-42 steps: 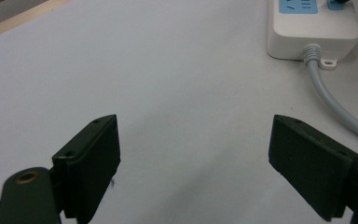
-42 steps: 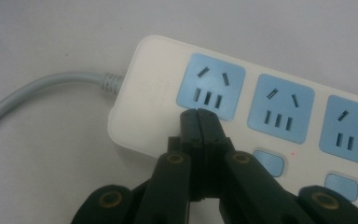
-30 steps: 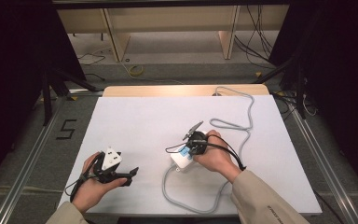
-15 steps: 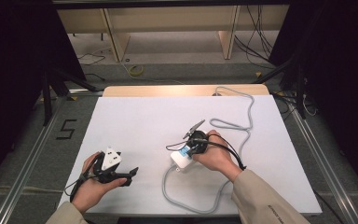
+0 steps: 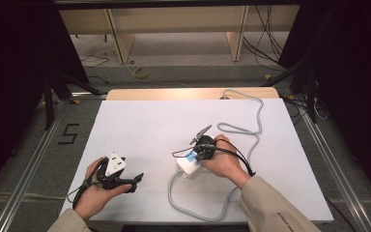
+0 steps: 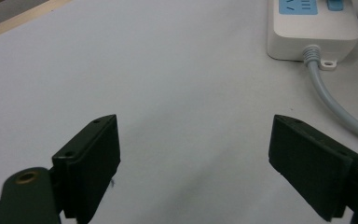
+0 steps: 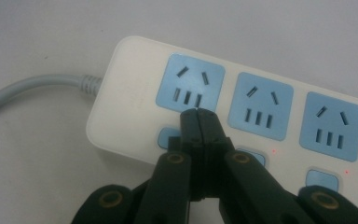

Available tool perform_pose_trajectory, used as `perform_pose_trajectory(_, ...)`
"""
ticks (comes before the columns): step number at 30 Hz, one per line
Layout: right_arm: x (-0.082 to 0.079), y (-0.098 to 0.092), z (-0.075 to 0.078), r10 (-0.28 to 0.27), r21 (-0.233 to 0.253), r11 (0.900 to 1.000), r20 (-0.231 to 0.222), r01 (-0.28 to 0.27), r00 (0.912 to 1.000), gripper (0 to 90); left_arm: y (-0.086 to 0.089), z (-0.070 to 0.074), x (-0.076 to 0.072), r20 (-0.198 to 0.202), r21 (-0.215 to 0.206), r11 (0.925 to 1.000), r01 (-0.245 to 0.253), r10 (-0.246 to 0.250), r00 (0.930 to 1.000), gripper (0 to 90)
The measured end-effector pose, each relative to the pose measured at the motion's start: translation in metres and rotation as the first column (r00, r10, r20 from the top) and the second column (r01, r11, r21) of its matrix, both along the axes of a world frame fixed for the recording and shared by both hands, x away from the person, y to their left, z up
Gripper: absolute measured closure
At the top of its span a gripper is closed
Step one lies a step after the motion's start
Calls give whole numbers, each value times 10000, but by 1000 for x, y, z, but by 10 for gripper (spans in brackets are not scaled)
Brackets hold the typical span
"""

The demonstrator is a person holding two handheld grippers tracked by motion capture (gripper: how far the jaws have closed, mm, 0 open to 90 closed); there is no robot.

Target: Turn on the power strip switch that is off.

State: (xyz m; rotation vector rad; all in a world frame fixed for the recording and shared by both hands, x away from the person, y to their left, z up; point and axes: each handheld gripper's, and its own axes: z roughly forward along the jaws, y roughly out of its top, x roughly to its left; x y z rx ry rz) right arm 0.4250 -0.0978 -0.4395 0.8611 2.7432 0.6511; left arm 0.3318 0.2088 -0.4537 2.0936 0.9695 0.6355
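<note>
**Closed jaws over the power strip**

You are holding the right gripper (image 7: 198,113), jaws pressed together and empty, over the white three-outlet power strip with blue socket faces (image 7: 223,109) near the white table's (image 5: 145,125) middle. Your left gripper (image 6: 193,154) is resting wide apart, grasping nothing. No lettering is legible.

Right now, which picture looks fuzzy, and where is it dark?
Left gripper view: the open claw is soft and blurry, the power strip sharper. Right gripper view: the shut claw looks crisp. High view: the white table is bright, the sides black.
</note>
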Motion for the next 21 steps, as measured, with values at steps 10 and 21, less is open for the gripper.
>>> perform_pose_trajectory(10, -1, 1, 2, 16, 205, 9998, -129, -14, 9999, 900, 1, 0, 0, -8, -24, 10000, -48, 48, 10000, 163)
perform_pose_trajectory(21, -1, 1, 4, 50, 288, 9996, -151, -45, 9999, 900, 1, 0, 0, -11, -32, 10000, -46, 46, 10000, 163)
